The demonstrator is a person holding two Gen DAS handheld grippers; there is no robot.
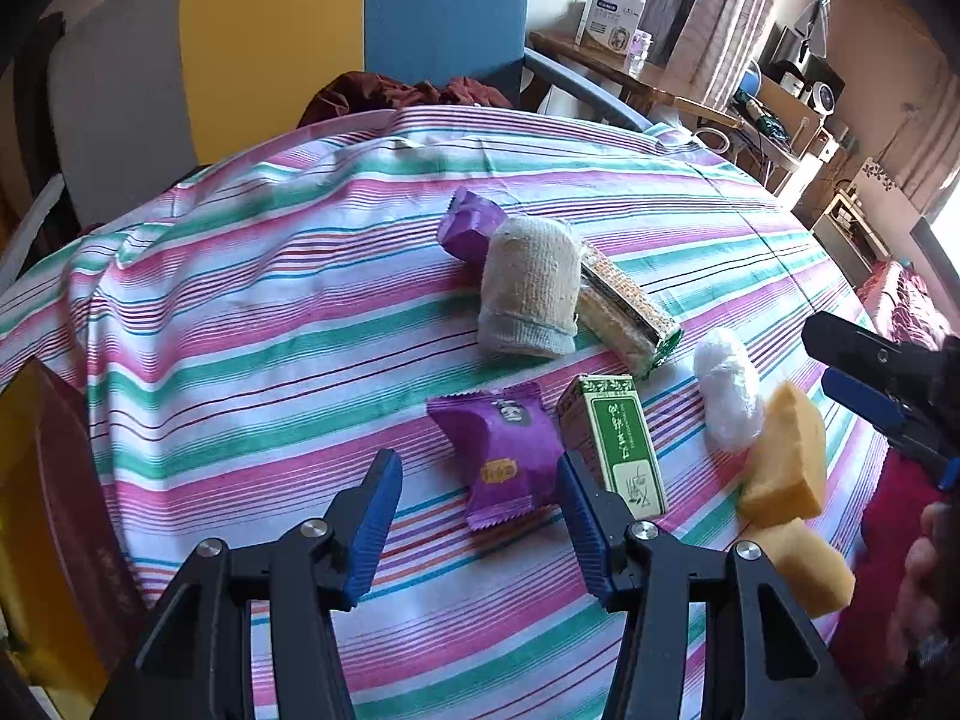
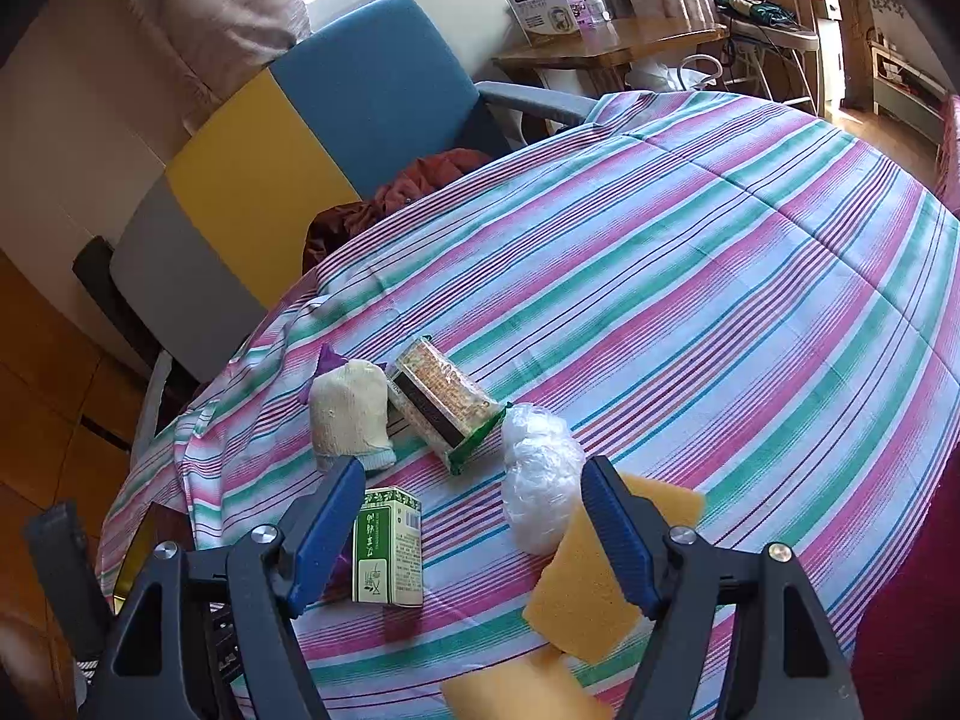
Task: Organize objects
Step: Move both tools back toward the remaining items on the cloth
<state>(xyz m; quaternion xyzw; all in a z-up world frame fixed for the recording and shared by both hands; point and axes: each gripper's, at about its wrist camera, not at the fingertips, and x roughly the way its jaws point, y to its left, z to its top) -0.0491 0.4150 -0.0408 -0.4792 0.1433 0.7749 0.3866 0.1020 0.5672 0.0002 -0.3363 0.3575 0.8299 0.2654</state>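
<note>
Several items lie on a striped tablecloth. A purple snack packet sits between and just ahead of my open left gripper. A green box lies beside it; in the right wrist view the box stands by the left finger. A beige bandage roll, a cracker pack, a second purple packet, a white plastic ball and two yellow sponges lie around. My right gripper is open and empty above the plastic ball and a sponge.
A blue and yellow chair with a red cloth stands behind the table. A dark red box is at the left edge. A wooden desk with boxes is far back. The right gripper shows at the right edge.
</note>
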